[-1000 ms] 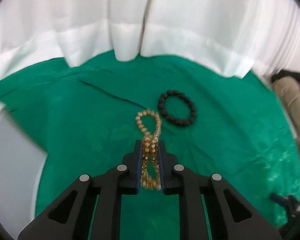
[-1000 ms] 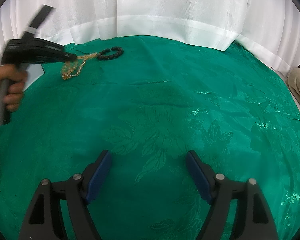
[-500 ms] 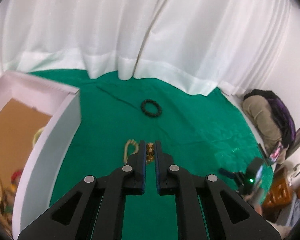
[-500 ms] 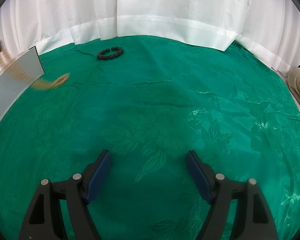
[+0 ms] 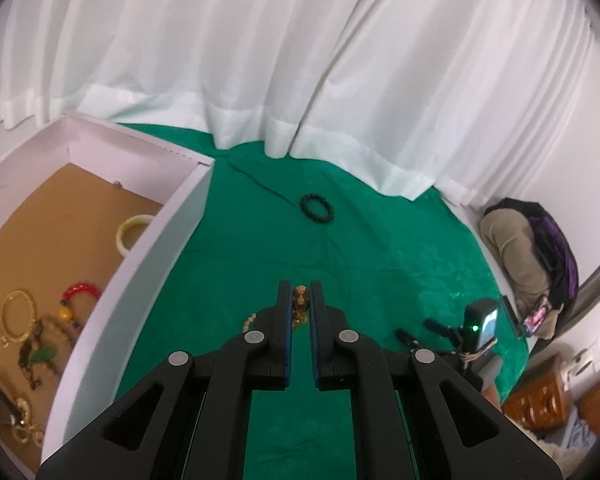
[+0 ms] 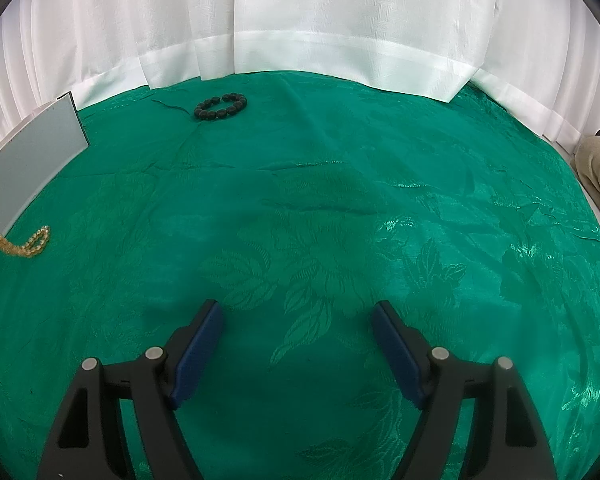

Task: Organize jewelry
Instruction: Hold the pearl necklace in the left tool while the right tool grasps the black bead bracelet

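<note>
Carrying amber bead strand in left claw, now beside white box

Glossy green damask tablecloth, matt black bead bracelet

From my left camera, the box sits to my left on the tablecloth, with bangles and chains lying inside it on its floor. The beaded bracelet lies on the cloth ahead, beyond the box's near corner and just before the curtain at the back. The chain sits between my left gripper fingers, above the cloth beside the box wall. My right gripper hovers over bare cloth, well apart from the bracelet.
</note>
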